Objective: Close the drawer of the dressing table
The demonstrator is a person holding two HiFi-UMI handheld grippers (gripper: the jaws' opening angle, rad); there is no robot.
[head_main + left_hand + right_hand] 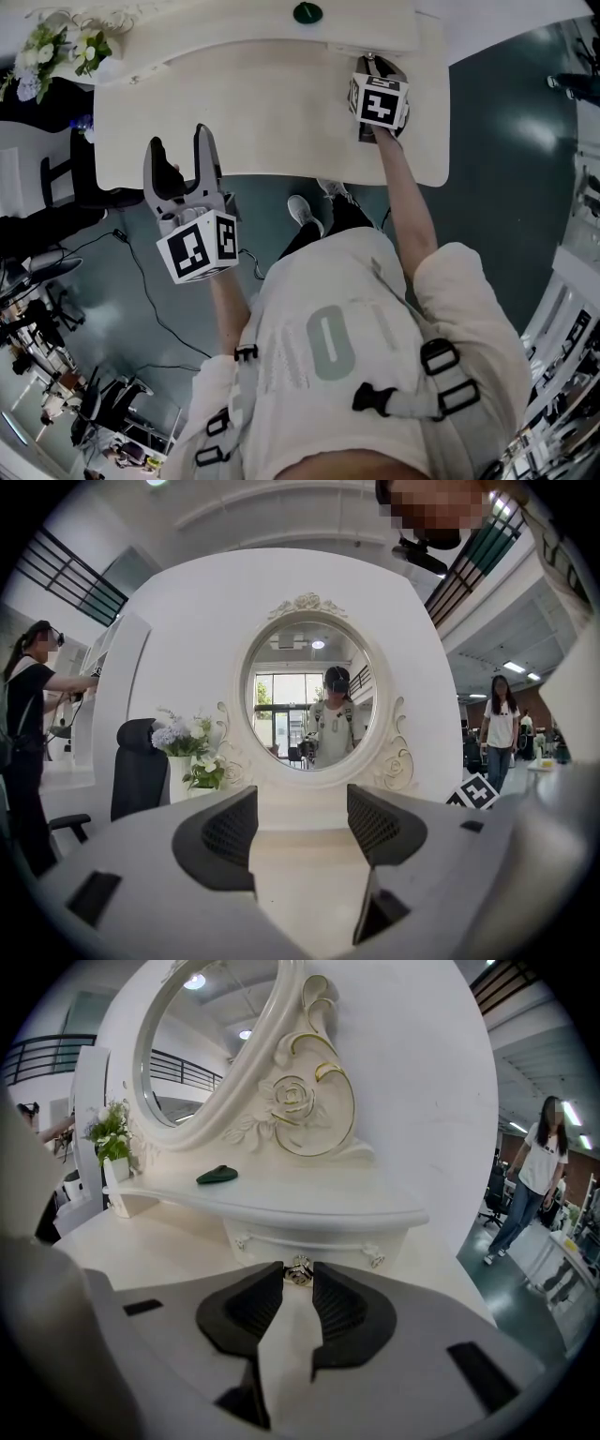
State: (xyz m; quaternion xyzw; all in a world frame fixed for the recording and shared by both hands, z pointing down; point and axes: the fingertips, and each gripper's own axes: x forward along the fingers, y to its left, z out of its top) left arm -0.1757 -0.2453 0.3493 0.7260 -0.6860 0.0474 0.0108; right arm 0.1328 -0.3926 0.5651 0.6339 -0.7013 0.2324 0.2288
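Observation:
The white dressing table (272,112) carries a raised shelf (309,1206) below its oval mirror (309,696). Under that shelf sits a small drawer (323,1241) with a metal knob (299,1273). My right gripper (299,1277) is shut on this knob, one pad on each side of it. In the head view the right gripper (371,62) is at the back right of the tabletop and hides the drawer. How far the drawer stands out I cannot tell. My left gripper (181,141) hangs open over the table's front left, pointing level at the mirror, with nothing between its fingers (225,832).
A dark green object (217,1176) lies on the shelf. A vase of flowers (187,752) stands at the table's left end, with a black chair (141,771) beside it. People stand at the far left (28,724) and right (534,1176). Cables run over the floor (141,281).

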